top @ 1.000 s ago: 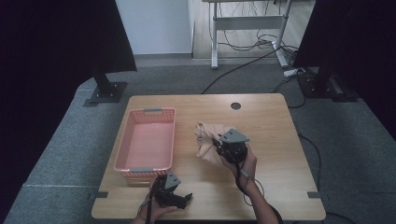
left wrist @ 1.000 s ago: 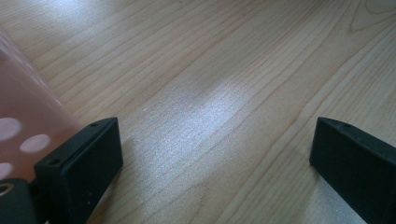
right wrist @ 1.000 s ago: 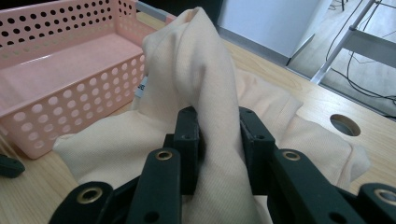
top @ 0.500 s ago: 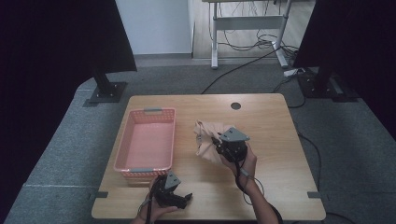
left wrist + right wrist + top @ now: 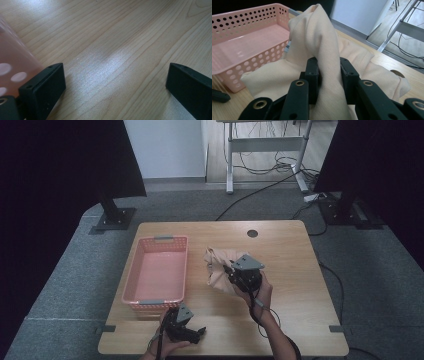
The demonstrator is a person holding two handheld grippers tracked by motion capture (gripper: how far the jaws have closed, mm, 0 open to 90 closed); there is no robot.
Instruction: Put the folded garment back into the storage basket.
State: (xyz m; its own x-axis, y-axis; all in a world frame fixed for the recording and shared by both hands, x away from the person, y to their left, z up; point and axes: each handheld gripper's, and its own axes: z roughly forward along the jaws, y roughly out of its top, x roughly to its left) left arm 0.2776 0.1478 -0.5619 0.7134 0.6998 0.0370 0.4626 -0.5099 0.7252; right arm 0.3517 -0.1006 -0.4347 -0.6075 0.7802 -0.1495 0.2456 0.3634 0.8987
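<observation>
A cream cloth [image 5: 220, 270] [image 5: 317, 45] lies bunched near the middle of the wooden table [image 5: 290, 265]. My right gripper [image 5: 239, 272] [image 5: 329, 75] is shut on a fold of it, and the fold stands up between the two black jaws. A pink perforated basket [image 5: 156, 272] [image 5: 244, 45] stands empty just left of the cloth. My left gripper [image 5: 192, 334] [image 5: 113, 80] rests near the table's front edge by the basket's near corner, jaws wide apart over bare wood with nothing between them.
A round cable hole [image 5: 252, 233] sits in the table's far right part. Dark panels on stands [image 5: 115, 215] flank the table on a grey carpet. A desk frame with cables [image 5: 265, 150] is farther back.
</observation>
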